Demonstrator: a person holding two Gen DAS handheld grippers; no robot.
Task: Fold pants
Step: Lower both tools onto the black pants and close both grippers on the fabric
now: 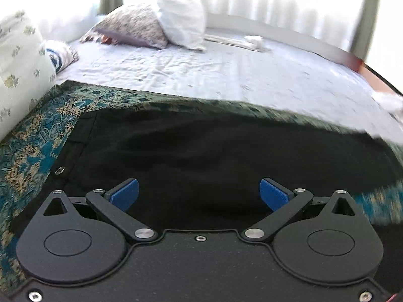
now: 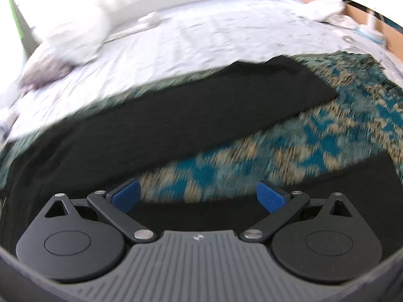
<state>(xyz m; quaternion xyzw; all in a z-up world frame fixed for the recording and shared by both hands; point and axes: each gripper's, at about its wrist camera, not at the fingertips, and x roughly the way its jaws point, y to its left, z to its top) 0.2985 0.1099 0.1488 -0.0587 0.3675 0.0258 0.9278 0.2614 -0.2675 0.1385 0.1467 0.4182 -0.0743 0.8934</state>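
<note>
Black pants [image 1: 201,151] lie spread flat on a teal and tan patterned cloth [image 1: 32,146] on the bed. Their waist end with a metal snap [image 1: 59,170] is at the left in the left wrist view. My left gripper [image 1: 199,195] hovers open just above the waist area, blue pads [image 1: 124,195] wide apart, holding nothing. In the right wrist view one leg [image 2: 189,115] stretches away to the upper right and the other leg [image 2: 365,176] runs off to the right. My right gripper [image 2: 198,196] is open over the gap between the legs, empty.
Pale wrinkled bedsheet [image 1: 214,68] covers the bed beyond the patterned cloth [image 2: 277,151]. Pillows [image 1: 141,25] and a white cushion [image 1: 183,17] sit at the far side. A floral bundle [image 1: 17,63] lies at the left. White curtains hang behind; a wooden bed edge [image 2: 372,20] shows at the right.
</note>
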